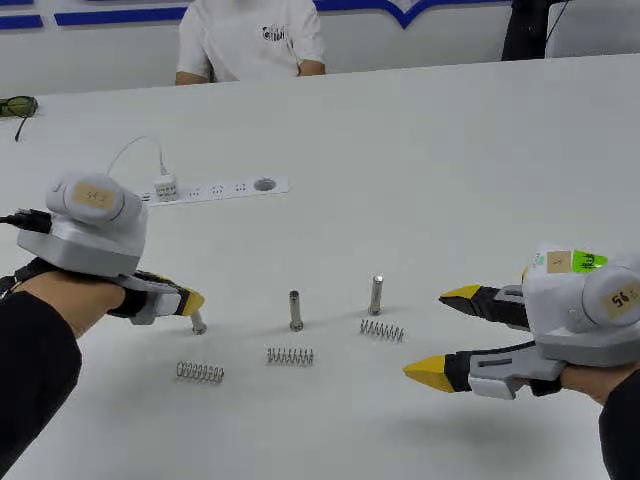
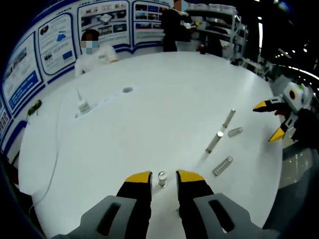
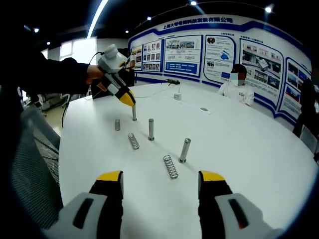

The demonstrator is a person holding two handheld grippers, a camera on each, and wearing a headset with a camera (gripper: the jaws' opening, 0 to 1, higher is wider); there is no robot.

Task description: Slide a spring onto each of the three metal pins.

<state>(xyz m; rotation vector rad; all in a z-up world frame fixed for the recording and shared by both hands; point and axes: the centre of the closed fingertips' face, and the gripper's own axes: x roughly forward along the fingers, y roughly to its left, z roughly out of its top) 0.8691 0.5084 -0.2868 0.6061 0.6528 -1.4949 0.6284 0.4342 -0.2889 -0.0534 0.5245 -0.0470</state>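
Observation:
Three short metal pins stand upright in a row on the white table: left pin point(image 1: 198, 323), middle pin point(image 1: 295, 309), right pin point(image 1: 376, 294). A small coil spring lies in front of each: left spring point(image 1: 200, 372), middle spring point(image 1: 290, 355), right spring point(image 1: 382, 329). My left gripper point(image 1: 190, 300) is at the left pin; in its own view the gripper point(image 2: 163, 176) straddles that pin point(image 2: 162, 178) narrowly, with a thin gap on each side. My right gripper point(image 1: 440, 333) hovers open to the right of the row, with the right spring point(image 3: 170, 166) ahead of it.
A white power strip point(image 1: 215, 188) with a cable lies further back on the table point(image 1: 450, 160). A person in a white shirt point(image 1: 250, 40) sits at the far edge. Dark glasses point(image 1: 18, 105) rest at the far left.

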